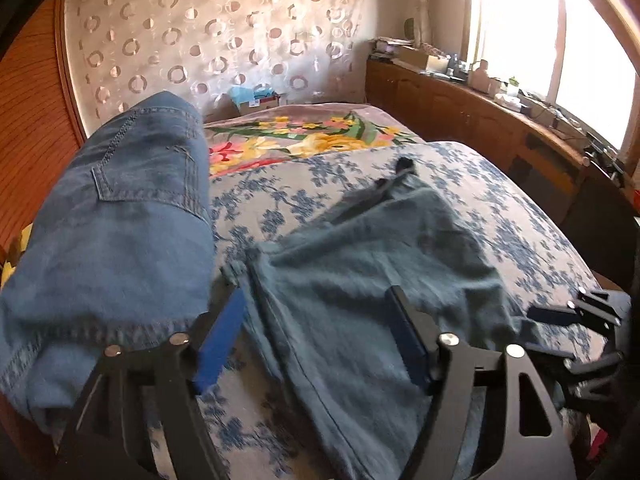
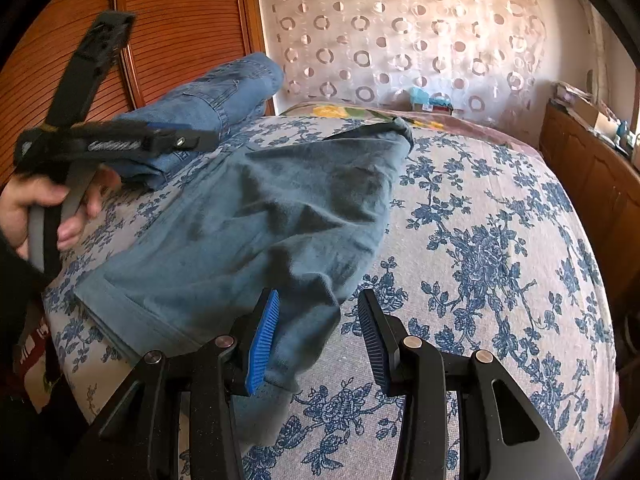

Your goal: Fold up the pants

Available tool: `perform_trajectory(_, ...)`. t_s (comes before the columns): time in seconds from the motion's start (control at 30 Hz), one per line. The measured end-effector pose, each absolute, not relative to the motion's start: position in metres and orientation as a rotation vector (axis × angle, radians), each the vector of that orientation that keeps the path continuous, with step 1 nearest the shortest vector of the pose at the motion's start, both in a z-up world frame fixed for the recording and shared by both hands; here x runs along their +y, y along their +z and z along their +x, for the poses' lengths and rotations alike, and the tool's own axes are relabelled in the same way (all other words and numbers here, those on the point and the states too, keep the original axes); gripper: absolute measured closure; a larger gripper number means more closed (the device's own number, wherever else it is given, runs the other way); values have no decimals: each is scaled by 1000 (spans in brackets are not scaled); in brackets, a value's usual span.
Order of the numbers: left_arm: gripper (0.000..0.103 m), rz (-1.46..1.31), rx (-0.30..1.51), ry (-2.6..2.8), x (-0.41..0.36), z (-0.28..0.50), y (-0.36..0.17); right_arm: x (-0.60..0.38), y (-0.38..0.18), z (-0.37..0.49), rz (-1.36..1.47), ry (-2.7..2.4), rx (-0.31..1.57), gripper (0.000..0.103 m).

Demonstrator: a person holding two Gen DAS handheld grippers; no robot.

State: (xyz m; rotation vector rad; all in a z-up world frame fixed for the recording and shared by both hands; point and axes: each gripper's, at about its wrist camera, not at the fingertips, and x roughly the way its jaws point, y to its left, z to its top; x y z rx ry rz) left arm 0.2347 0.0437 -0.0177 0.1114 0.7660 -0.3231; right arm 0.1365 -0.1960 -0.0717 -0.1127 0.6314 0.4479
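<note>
Lying on one bed (image 2: 500, 208): two pants (image 2: 256, 216); both tools (image 1: 320, 332) (image 2: 318, 336) agape, empty.

A bed with a grey, blue-flowered bedspread (image 2: 480, 240); grey-blue pants (image 2: 260, 216) lie spread across it, beside folded blue denim jeans (image 2: 208, 104).

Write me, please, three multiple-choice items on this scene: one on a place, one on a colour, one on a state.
1. Where do the denim jeans lie? A on the grey-blue pants; B left of them; C on the window shelf.
2. What colour are the flowers on the bedspread under the pants? A red; B blue; C green.
3. How does the left gripper stand? A shut on the pants; B shut, empty; C open.
Answers: B, both views show them to the left; B, blue sprigs on pale cloth; C, its pads stand wide apart.
</note>
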Motion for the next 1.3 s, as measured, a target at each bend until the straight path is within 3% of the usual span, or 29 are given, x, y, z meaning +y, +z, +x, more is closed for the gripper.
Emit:
perform_trajectory(0.97, 30, 134, 815, -282, 48, 184, -56, -202, -64, 141, -87, 435, 641, 60)
perform_trajectory(1.3, 30, 119, 789, -262, 50, 172, -61, -210, -21, 214, -136, 378, 621, 60)
